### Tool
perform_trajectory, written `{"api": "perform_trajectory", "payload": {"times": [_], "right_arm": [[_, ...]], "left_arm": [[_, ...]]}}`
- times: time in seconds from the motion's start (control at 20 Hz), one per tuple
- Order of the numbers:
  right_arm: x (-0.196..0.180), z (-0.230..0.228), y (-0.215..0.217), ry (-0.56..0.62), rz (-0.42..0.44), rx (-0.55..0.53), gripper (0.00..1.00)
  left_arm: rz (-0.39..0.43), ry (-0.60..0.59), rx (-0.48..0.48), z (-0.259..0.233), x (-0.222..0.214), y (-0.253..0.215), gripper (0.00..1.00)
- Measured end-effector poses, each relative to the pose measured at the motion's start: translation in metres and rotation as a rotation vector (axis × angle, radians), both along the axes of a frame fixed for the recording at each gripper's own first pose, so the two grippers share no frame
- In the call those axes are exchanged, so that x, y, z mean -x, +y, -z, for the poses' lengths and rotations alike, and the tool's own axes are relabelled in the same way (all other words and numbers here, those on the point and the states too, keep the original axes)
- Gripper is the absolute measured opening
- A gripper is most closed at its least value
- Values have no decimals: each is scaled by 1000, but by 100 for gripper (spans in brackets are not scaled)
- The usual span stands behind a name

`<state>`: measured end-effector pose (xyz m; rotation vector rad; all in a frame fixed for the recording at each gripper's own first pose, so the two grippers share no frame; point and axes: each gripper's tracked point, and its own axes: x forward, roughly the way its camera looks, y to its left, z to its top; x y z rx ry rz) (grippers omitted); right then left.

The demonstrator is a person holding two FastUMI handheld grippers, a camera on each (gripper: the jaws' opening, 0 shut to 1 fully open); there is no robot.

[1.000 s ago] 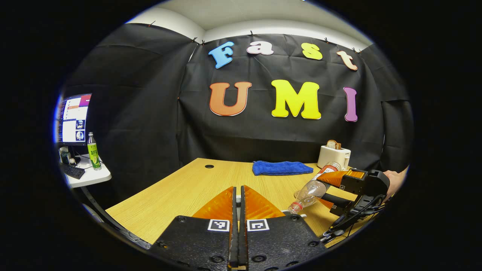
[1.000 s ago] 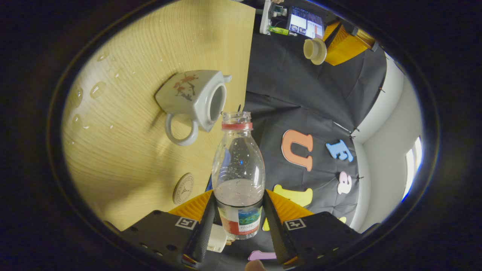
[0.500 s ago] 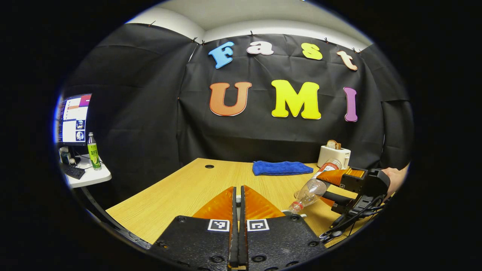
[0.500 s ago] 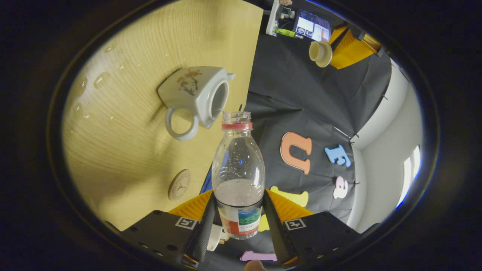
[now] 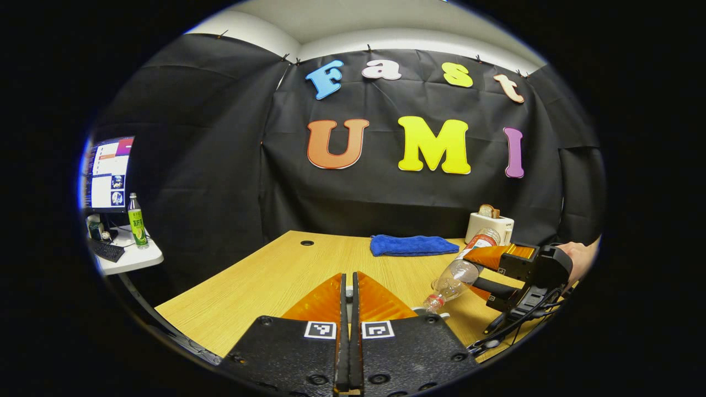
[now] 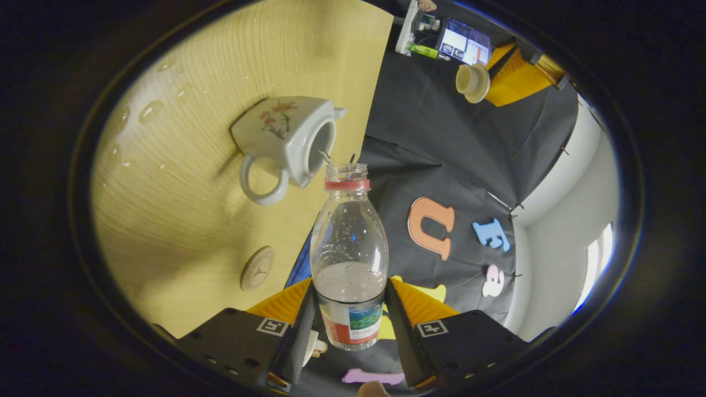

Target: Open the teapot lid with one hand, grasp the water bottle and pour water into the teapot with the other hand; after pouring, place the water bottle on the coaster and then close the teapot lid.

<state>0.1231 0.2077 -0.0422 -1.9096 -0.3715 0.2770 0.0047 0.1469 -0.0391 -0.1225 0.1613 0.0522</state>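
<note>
Even, fairly bright indoor light, apparently from overhead. Strong fisheye bending at edges of both views; rims darken. Right claw view: pale wood-grain worktop (image 6: 182,220) catches broad sheen, white square ceramic teapot (image 6: 284,140) throws soft shadow there. Clear plastic water bottle (image 6: 348,248) sharp, glints on shoulder. Bright window strip (image 6: 598,259) blown out. Left claw view: distant glowing monitor (image 5: 107,173) slightly overexposed, soft.

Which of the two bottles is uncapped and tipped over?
The clear water bottle in the right gripper; the green bottle stands upright on the side desk.
</note>
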Motion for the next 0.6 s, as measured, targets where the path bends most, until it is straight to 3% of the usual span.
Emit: {"api": "perform_trajectory", "payload": {"times": [0.6], "right_arm": [[3, -10, 5, -57, -21, 50, 69]], "left_arm": [[3, -7, 1, -3, 1, 0, 3]]}}
